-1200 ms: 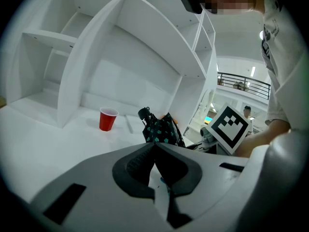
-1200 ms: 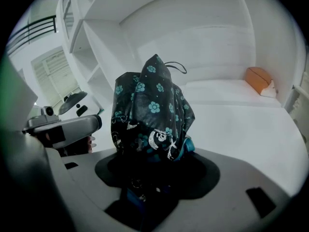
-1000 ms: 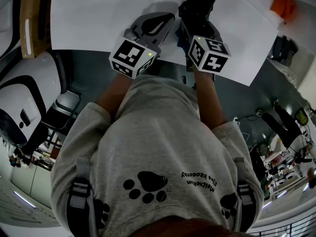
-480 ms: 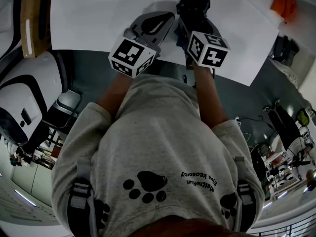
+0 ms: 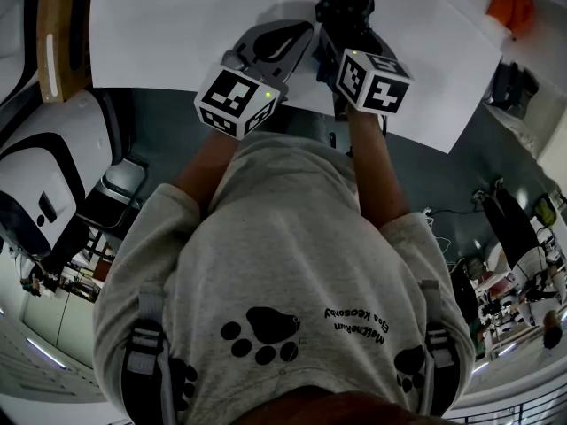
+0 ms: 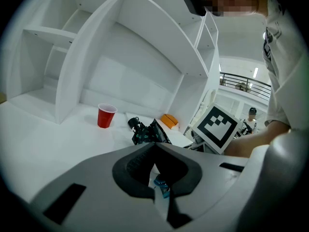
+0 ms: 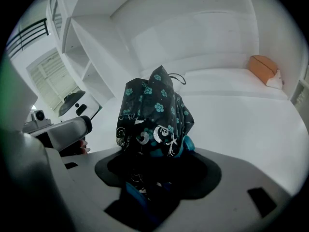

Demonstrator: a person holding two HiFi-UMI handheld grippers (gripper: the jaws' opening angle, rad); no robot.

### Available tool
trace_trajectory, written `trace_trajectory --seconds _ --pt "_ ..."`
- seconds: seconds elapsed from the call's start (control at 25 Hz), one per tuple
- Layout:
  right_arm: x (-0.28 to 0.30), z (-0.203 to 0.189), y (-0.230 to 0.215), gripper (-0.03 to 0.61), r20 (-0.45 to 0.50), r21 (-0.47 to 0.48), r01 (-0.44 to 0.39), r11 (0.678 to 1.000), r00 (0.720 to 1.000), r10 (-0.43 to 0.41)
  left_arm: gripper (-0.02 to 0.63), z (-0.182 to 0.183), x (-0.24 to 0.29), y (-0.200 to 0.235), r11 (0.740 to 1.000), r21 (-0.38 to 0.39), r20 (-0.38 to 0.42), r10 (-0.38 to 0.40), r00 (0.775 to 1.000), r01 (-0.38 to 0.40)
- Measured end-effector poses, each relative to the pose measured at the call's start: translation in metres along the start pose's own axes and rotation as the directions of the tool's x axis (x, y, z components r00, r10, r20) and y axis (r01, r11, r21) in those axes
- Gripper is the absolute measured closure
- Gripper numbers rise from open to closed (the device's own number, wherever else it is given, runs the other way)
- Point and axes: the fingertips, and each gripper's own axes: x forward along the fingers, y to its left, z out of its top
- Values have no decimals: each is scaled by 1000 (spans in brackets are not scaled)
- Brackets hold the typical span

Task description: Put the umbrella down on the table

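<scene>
Black fabric printed with teal flowers makes up the folded umbrella [image 7: 153,111], which is clenched in the right hand-held gripper [image 7: 155,170] and held over the near part of the white worktop [image 5: 177,25], its bunched canopy pointing toward the far side. Whether its underside already touches the surface is hard to judge from these angles. It looks light, and the loose cloth is soft and likely to slip and sag. The firm core under the fabric, where the jaws now bite, seems the safer place to hold it than the folds. The left hand-held gripper [image 6: 155,146] sits just to the left with its jaws drawn together on nothing, the umbrella lying beyond its tips. The worktop is smooth, flat and mostly bare around the umbrella, so it should lie steady once set down. A red cup [image 6: 106,115] stands well off to the far left and an orange object [image 7: 264,65] at the far right. White shelving [image 6: 72,33] rises along the far edge, and beyond it the room is bright and open.
</scene>
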Motion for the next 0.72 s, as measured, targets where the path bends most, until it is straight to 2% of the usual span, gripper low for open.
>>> trace_trajectory --seconds 0.28,0.72 --pt "0 -3 -5 299 -23 5 30 1000 999 -30 594 0 0 -2 1000 8 0 0 1000 0" --pt "-10 2 -2 299 15 -12 56 998 998 -56 595 3 -4 -7 1000 8 11 -1 1000 1"
